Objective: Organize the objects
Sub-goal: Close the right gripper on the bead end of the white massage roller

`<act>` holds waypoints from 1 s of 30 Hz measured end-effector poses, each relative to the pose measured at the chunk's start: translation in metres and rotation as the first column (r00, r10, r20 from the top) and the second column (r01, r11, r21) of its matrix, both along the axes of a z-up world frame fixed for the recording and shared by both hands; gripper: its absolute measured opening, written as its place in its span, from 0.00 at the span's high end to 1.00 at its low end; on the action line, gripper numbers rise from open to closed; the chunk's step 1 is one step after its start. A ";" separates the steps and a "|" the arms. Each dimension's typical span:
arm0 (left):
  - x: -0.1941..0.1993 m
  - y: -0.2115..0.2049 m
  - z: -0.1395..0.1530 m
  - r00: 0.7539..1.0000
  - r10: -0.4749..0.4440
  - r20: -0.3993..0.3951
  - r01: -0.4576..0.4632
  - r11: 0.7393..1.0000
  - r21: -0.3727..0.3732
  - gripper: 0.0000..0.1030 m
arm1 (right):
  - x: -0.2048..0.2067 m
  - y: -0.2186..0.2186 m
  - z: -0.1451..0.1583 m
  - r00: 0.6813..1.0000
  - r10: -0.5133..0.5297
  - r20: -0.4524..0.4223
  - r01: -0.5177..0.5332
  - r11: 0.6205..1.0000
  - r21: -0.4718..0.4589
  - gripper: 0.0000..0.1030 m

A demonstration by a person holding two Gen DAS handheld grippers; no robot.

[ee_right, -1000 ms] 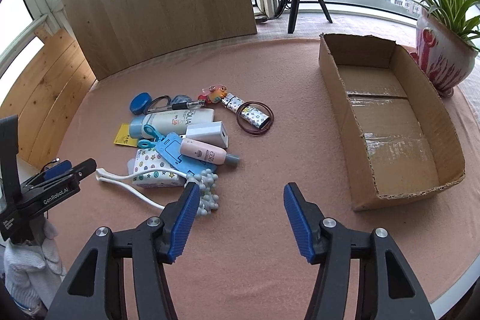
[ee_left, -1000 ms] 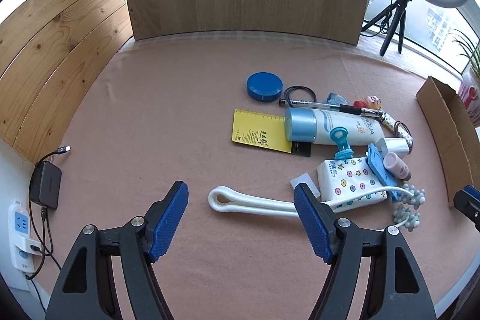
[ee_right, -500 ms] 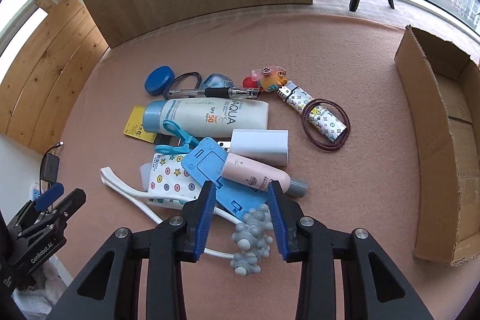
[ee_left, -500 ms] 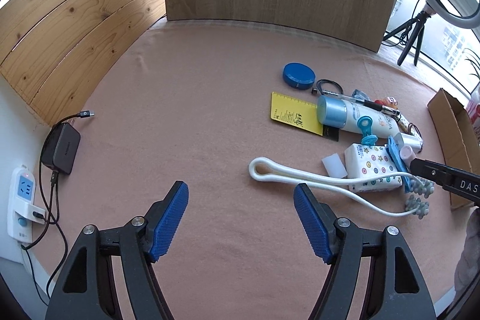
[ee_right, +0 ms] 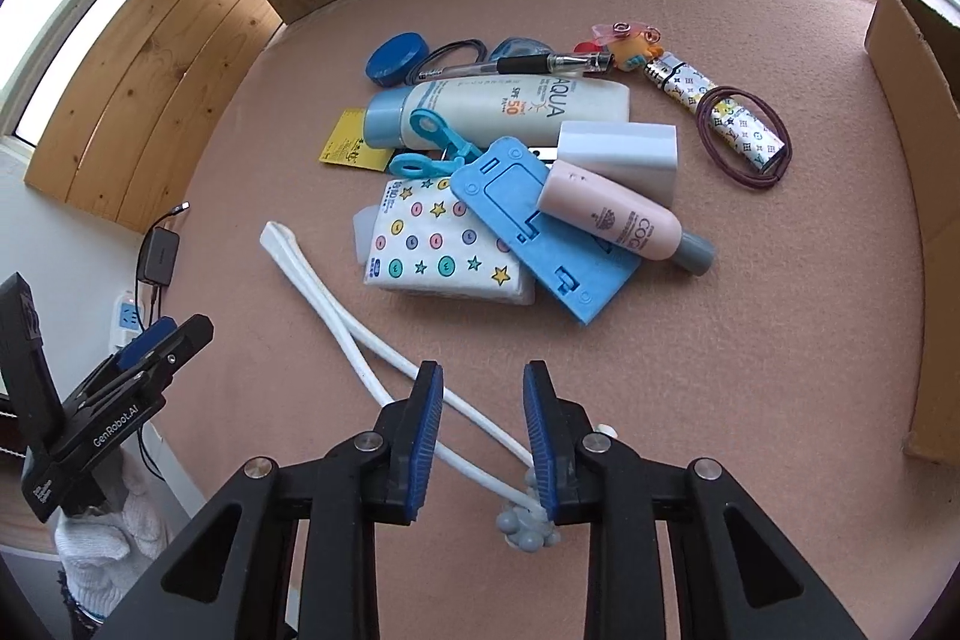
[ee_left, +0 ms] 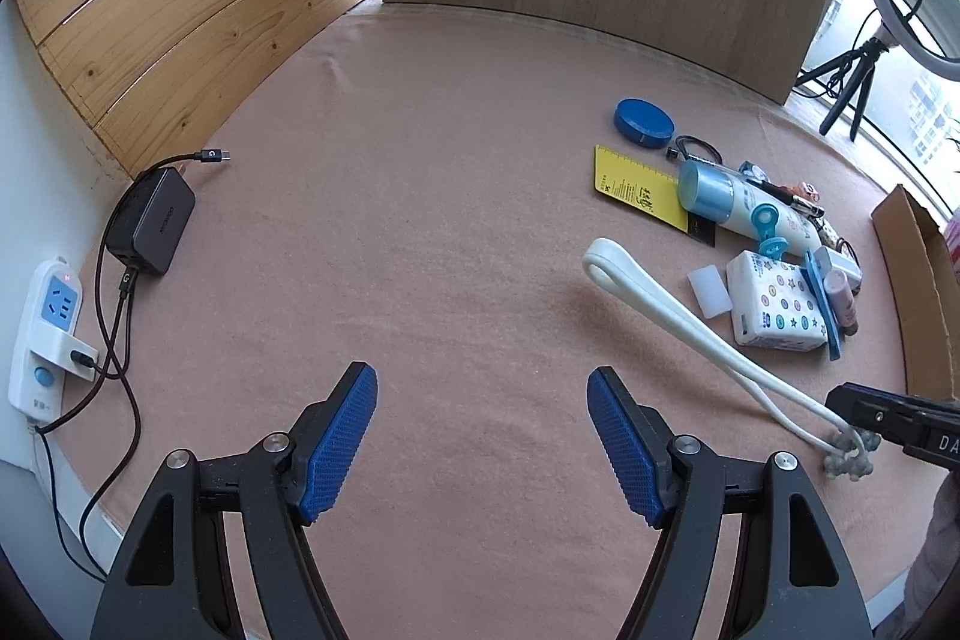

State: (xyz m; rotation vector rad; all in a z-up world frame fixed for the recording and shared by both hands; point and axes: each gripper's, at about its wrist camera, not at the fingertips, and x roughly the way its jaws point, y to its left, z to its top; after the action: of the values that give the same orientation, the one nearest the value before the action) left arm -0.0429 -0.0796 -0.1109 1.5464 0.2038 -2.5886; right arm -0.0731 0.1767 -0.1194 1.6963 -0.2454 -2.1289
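Note:
A white looped massager (ee_right: 336, 304) with grey knobs (ee_right: 528, 526) lies on the pink cloth, also in the left wrist view (ee_left: 654, 304). My right gripper (ee_right: 483, 424) straddles its two stems near the knobbed end, jaws narrowed but with a gap; grip unclear. A pile holds a sunscreen tube (ee_right: 510, 109), a tissue pack (ee_right: 438, 253), a blue holder (ee_right: 540, 232) and a pink bottle (ee_right: 618, 217). My left gripper (ee_left: 483, 436) is open and empty over bare cloth at the left.
A cardboard box (ee_right: 918, 112) stands at the right. A blue lid (ee_right: 396, 58), pen (ee_right: 516, 67), yellow card (ee_left: 639, 184) and patterned lighter with hair tie (ee_right: 744, 133) lie around the pile. A charger (ee_left: 150, 220) and power strip (ee_left: 45, 334) sit off the left edge.
My right gripper has come down over the massager's knobbed end and its jaws have narrowed. My left gripper has swung left, away from the pile.

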 end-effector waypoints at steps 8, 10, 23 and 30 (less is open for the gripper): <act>0.003 0.014 -0.002 1.000 -0.019 0.015 0.019 0.999 0.026 0.26 | 0.026 -0.030 -0.006 0.995 0.096 0.023 -0.096 0.995 -0.036 0.77; 0.005 0.019 -0.002 1.000 -0.027 0.015 0.026 0.999 0.032 0.26 | 0.031 -0.036 -0.004 0.993 0.117 0.011 -0.117 0.993 -0.032 0.76; 0.011 0.072 -0.017 0.990 -0.122 0.063 0.113 0.984 0.141 0.26 | 0.005 0.016 -0.011 0.998 0.053 0.019 -0.054 0.998 0.020 0.76; 0.009 0.083 -0.030 0.989 -0.114 0.091 0.096 0.979 0.182 0.38 | 0.016 0.005 -0.021 0.988 0.146 0.056 -0.147 0.989 0.016 0.76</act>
State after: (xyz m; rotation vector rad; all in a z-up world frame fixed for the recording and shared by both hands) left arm -0.0340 0.0030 -0.1411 1.7897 0.3616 -2.6252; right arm -0.0575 0.1819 -0.1407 1.7294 -0.1120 -1.9874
